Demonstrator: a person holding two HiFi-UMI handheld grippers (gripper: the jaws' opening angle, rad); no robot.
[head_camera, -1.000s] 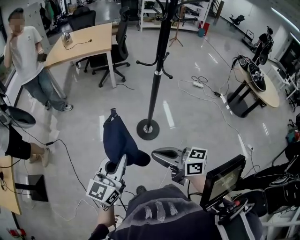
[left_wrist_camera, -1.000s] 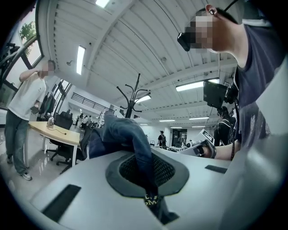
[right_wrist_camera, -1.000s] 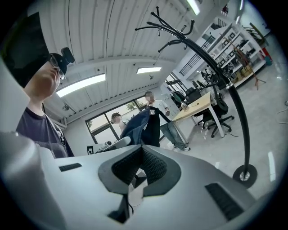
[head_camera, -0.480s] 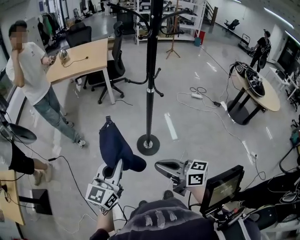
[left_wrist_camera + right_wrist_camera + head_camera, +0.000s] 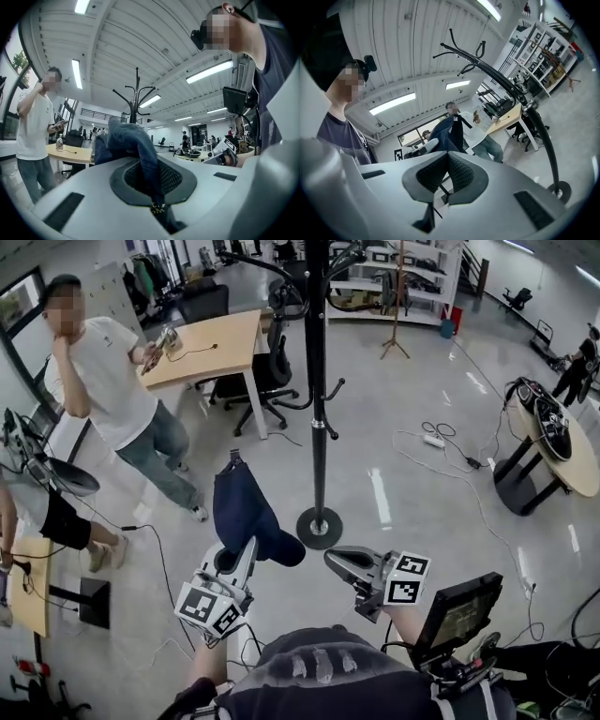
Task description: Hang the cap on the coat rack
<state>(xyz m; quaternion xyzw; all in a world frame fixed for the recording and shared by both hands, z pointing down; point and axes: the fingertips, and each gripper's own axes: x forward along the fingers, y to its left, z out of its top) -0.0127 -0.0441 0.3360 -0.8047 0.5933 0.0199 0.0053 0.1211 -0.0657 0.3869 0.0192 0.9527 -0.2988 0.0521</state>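
Left gripper (image 5: pixel 239 563), low and left of centre in the head view, points away from the wearer. Its jaws are clamped on the cap (image 5: pixel 246 517). In the left gripper view (image 5: pixel 152 185) a fold of the cap (image 5: pixel 129 140) runs down between the two pads and is pinched tight.

The cap is navy cloth, held in the air above the floor (image 5: pixel 412 493). Its crown stands up from the jaws with a small loop at the top. Its dark, rounded brim end sticks out toward the right gripper (image 5: pixel 336 557). The cap sits just left of the coat rack (image 5: pixel 316 390), apart from the pole and on none of the hooks.

The coat rack is black and upright, with a round base (image 5: pixel 320 527) flat on the floor. Curved hooks branch off partway up the pole, and more spread at the top, as seen past the cap in the left gripper view (image 5: pixel 136 101).

The right gripper is beside the left one and clear of the cap. In the right gripper view (image 5: pixel 448 164) its pads are pressed together at the tips with nothing between them. The cap (image 5: pixel 452 133) and the leaning rack (image 5: pixel 511 86) show beyond.

A wooden desk (image 5: pixel 220 348) stands behind the rack, with an office chair (image 5: pixel 272 367) at its right edge. A person in a white T-shirt (image 5: pixel 108 395) stands at its near left corner.
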